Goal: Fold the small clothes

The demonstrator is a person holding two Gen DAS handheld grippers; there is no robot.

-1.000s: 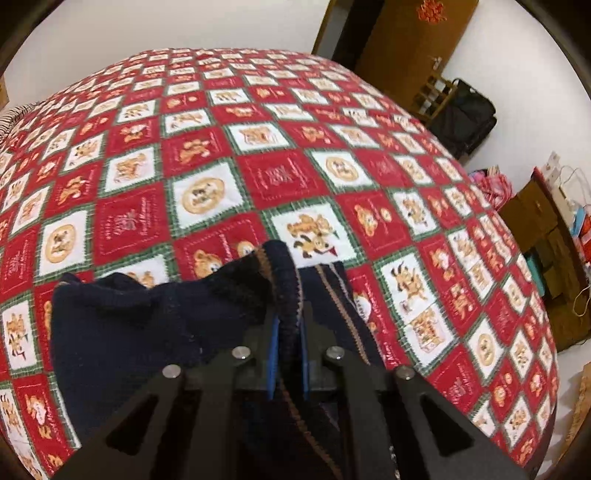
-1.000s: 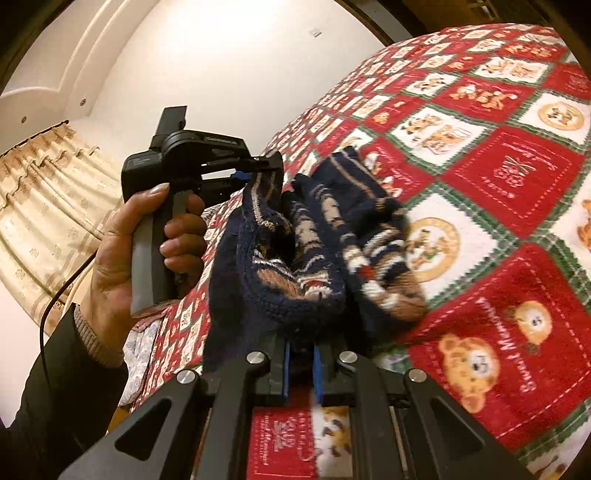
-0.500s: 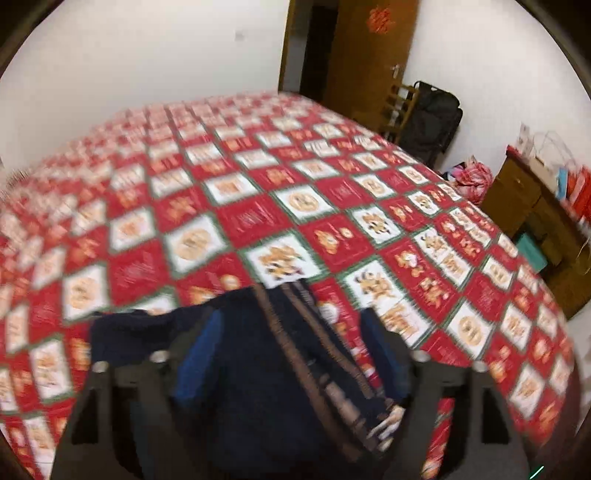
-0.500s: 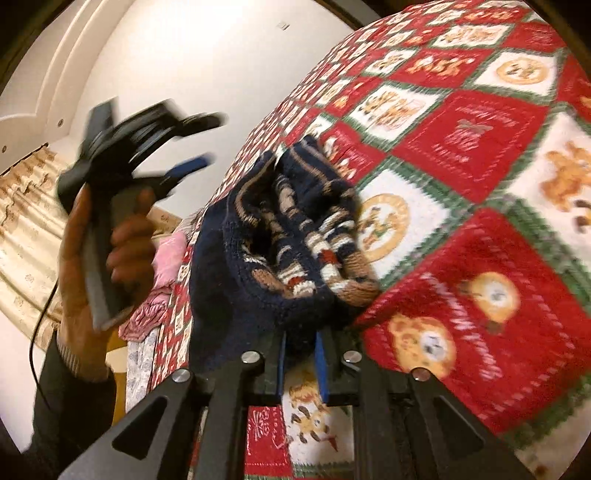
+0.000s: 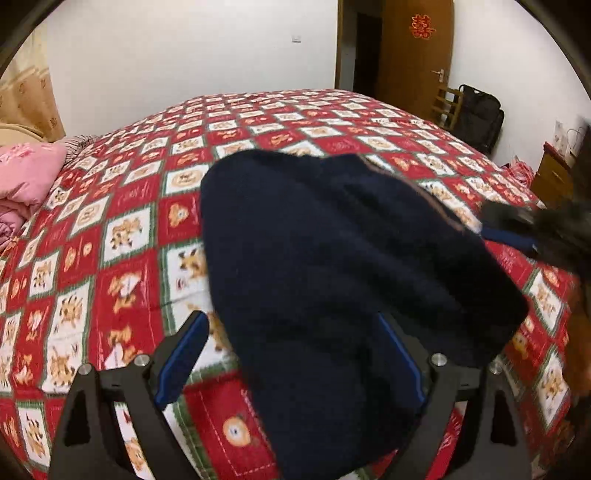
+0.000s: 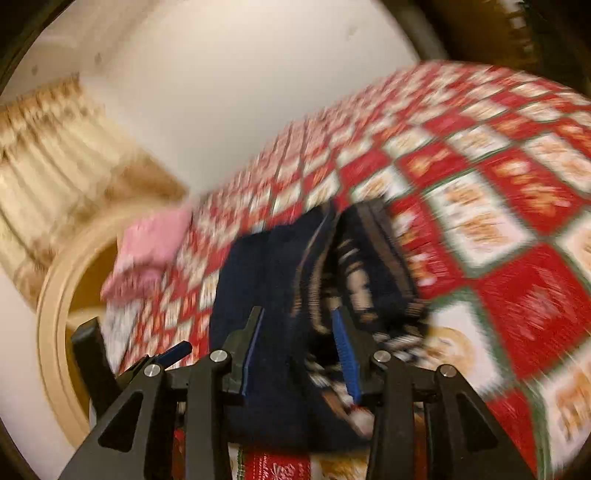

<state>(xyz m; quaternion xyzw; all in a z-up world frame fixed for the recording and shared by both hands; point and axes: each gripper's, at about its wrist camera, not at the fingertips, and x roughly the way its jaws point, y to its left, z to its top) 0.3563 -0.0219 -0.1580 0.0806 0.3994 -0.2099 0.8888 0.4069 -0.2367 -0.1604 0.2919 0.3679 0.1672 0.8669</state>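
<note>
The left gripper, its jaws just opened wide, straddles a folded navy knit sweater without pressing it. The right gripper, jaws also just parting to a narrower gap, has the sweater's patterned brown-and-cream knit between its blue pads, seemingly loose; heavy blur hides any contact. The sweater lies on a bed under a red, white and green checked quilt printed with cartoon bears; its lettering is unreadable. Beyond: a pink pillow, beige curtains, a wooden door bearing a red paper emblem, a black bag.
</note>
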